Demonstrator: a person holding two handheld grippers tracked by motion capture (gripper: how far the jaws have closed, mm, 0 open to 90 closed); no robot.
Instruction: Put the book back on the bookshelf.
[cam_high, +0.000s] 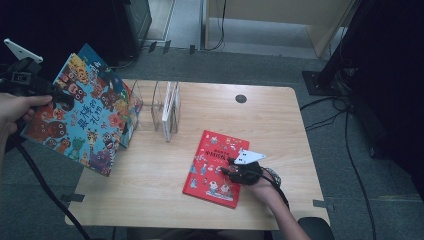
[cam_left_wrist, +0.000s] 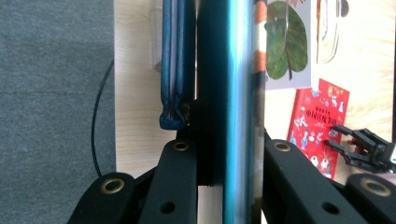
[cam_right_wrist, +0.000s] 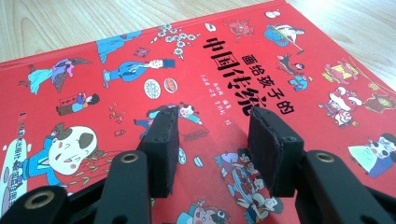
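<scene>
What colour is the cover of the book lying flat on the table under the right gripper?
Red, with small cartoon figures and black Chinese characters. The book shows best in the right gripper view.

A large teal picture book (cam_high: 85, 115), its cover crowded with cartoon animals, is held up off the worktop (cam_high: 150, 190) beyond its left edge, tilted, clamped at its edge. A red picture book (cam_high: 212, 167) with black Chinese title characters lies flat, cover up, near the worktop's front right corner.
</scene>
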